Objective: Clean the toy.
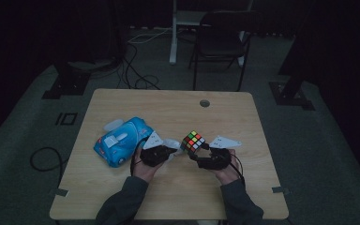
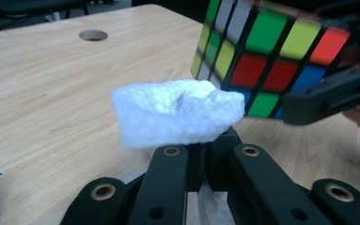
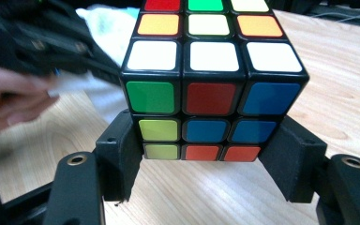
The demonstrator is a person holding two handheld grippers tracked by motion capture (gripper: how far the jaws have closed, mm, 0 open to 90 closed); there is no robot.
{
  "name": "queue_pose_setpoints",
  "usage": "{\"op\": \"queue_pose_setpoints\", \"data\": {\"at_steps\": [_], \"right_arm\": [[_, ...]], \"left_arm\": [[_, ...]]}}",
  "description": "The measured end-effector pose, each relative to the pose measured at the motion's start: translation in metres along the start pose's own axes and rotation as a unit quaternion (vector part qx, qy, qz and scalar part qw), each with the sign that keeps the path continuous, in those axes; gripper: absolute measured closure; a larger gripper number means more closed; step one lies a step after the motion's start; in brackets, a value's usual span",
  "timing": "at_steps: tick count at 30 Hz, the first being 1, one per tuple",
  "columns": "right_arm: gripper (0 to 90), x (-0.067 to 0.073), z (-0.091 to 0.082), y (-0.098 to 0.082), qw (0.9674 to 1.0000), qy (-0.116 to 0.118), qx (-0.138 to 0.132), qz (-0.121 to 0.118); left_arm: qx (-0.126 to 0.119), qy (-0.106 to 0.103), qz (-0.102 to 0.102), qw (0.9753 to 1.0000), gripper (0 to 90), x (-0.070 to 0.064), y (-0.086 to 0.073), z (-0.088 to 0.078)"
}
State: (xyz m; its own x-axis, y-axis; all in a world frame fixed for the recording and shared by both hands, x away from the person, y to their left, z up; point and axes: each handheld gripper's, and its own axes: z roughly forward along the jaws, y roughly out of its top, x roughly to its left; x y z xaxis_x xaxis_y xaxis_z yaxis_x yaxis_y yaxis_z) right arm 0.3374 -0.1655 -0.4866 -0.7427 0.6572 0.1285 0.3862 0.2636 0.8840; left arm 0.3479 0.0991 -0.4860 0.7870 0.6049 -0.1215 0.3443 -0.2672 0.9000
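in the high view, a wooden table [image 1: 122, 197] stands in a dim room, and the person's forearms come in from the bottom edge. the left gripper [image 1: 172, 151] sits near the middle of the table, its jaws closed on a white tissue [image 1: 172, 143] that reaches toward the puzzle cube [image 1: 193, 141]. the right gripper [image 1: 196, 151] holds that cube from the other side, lifted a little off the wood. a blue tissue pack [image 1: 121, 139] lies on the table just beside the left hand [image 1: 146, 169], on its outer side, and a round hole [image 1: 205, 103] is cut near the far edge. in the left gripper view, the jaws stand pinched together on the lower edge of the tissue [image 2: 178, 111], which is bunched up and touches the lower corner of the cube [image 2: 267, 51]; a black jaw of the right gripper presses on the cube's lower right. in the right gripper view, the two black jaws clamp the cube [image 3: 211, 75] on its left and right sides at the bottom row, with white squares in the top face's nearest row; the tissue [image 3: 108, 33] shows behind the cube at the left, with the left hand [image 3: 9, 98] close by.
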Motion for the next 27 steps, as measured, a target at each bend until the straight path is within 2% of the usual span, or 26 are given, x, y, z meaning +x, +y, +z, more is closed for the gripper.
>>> {"op": "queue_pose_setpoints", "data": {"at_steps": [9, 16, 27], "right_arm": [[35.0, 0.0, 0.008, -0.007, 0.9998, -0.005, 0.019, -0.006], [35.0, -0.001, 0.013, -0.011, 0.9996, -0.005, 0.028, -0.005], [35.0, -0.002, 0.027, -0.016, 0.9991, -0.006, 0.041, -0.01]], "left_arm": [[-0.016, -0.005, 0.008, 0.9998, 88.1, -0.006, 0.015, -0.012], [-0.027, -0.019, 0.009, 0.9994, 88.0, -0.012, 0.031, -0.019], [-0.053, -0.04, 0.034, 0.9972, 88.0, -0.029, 0.06, -0.031]]}}
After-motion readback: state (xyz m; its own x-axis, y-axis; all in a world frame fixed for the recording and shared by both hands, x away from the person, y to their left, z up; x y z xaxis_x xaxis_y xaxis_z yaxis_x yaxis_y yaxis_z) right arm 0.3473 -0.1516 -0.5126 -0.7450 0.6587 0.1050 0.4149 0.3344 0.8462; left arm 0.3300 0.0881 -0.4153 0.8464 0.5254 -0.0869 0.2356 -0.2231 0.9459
